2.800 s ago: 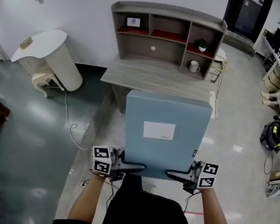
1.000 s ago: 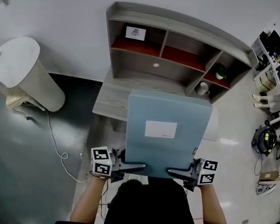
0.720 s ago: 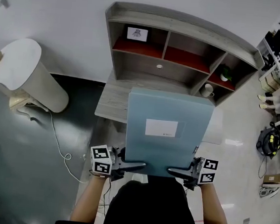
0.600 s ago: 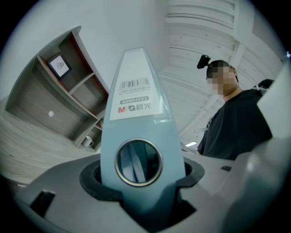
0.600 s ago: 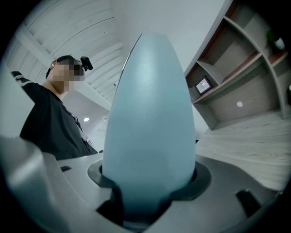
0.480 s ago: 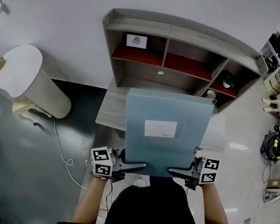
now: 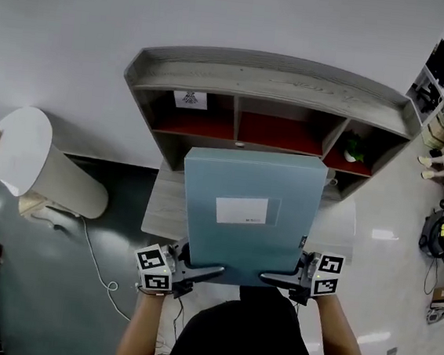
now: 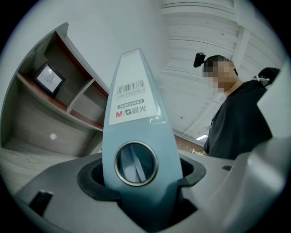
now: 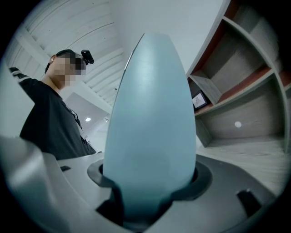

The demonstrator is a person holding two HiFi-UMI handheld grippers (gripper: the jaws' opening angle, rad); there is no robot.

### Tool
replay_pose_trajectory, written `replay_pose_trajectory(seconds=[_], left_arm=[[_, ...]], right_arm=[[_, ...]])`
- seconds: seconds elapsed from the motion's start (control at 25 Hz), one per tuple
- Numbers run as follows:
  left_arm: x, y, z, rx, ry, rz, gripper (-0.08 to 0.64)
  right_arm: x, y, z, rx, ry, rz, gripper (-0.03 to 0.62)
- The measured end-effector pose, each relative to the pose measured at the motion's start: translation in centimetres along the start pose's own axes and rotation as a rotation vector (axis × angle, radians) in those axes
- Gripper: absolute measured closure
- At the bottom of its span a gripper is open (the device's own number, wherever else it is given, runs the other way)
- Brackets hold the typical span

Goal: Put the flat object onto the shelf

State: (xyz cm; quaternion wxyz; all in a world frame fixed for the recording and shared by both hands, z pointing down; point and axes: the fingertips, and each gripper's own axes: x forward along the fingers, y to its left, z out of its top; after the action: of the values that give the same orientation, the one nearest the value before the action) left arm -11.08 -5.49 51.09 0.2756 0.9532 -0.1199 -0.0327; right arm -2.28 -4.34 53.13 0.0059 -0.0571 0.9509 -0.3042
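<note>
File: one; spine reads "M&G".
Tools: two.
Left tool: opening, file between jaws.
Right tool: pinching file.

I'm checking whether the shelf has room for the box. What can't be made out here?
- Desk top: head view, mostly hidden by the blue file box.
- Lower compartments of the shelf: head view, covered by the box.
- Small picture: head view, image too small.
- Box's white label: head view, print too small.
</note>
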Motion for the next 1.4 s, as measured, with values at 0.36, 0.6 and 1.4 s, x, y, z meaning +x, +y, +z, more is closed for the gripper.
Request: replay_pose_trajectory(seconds=[0.36,0.6,1.4], left_arm=[[4.4,4.4,7.3,0.095,-0.015,0.106,0.215],[7.0,6.5,13.5,0.178,-0.049,0.211,0.195],[12.9,12.6,30.6,0.390,-0.040,0.296,0.167]], right_arm=[[-1.6,-4.9,8.5,-0.109,0.022,-0.002,0.279],[-2.8,-7.7,14.9,-0.159,-0.004,0.007,0.265],[-3.7,-14.5,32.3,-0.263,-0.034,-0.153,0.236]])
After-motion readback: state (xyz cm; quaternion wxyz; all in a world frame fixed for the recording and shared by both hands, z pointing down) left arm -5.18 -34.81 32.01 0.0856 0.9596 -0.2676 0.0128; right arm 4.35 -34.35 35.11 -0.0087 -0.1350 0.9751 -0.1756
